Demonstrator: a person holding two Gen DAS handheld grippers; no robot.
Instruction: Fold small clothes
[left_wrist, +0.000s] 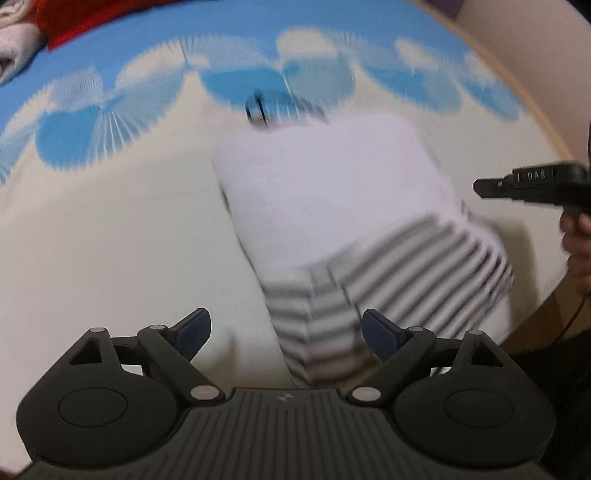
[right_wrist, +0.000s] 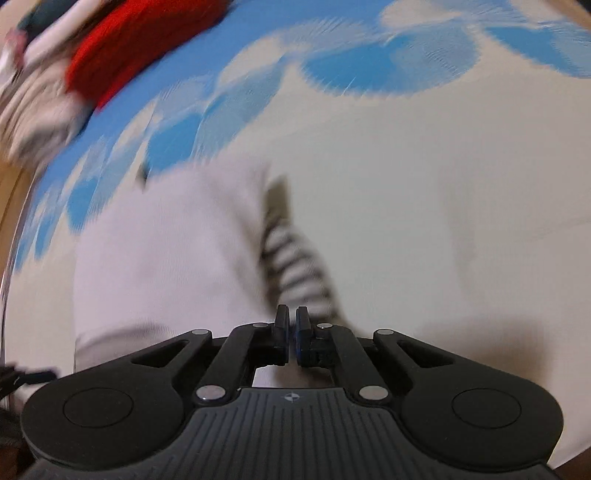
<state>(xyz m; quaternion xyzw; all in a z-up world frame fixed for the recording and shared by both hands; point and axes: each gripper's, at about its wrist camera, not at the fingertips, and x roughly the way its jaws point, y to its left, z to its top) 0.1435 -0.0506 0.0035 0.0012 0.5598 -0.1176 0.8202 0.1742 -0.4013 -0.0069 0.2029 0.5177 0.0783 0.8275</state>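
We hold two grippers above a folded white top (left_wrist: 332, 192) with grey-striped sleeves, lying on a cream cloth (left_wrist: 110, 229) edged with a blue and white fan pattern. The cloth covers what looks to be a round table, whose pale wooden rim (left_wrist: 532, 110) curves down the right side of the left wrist view.

From left to right in that view: a heap of pale cloth (left_wrist: 14, 48) and a red garment (left_wrist: 147, 14) sit at the far corner, well apart from the top. A small dark clip-like object (left_wrist: 256, 107), too blurred to identify, lies just beyond the top's far edge. Our left gripper (left_wrist: 286, 332) stands spread wide, its blue pads clear of the fabric, over the striped sleeve (left_wrist: 406, 273) at the near end. At the right edge our right gripper (left_wrist: 491, 188) points in from the side, with lettering on its body that seems to read "DAS", and a hand (left_wrist: 576, 240) behind it.

In the right wrist view the same clothes pile (right_wrist: 40, 103) and the red garment appear at upper left. The right gripper shows its pads almost pressed together, only a narrow slit between them and no cloth visibly pinched, hanging over the edge of the white top where the stripes show. Both views are blurred.
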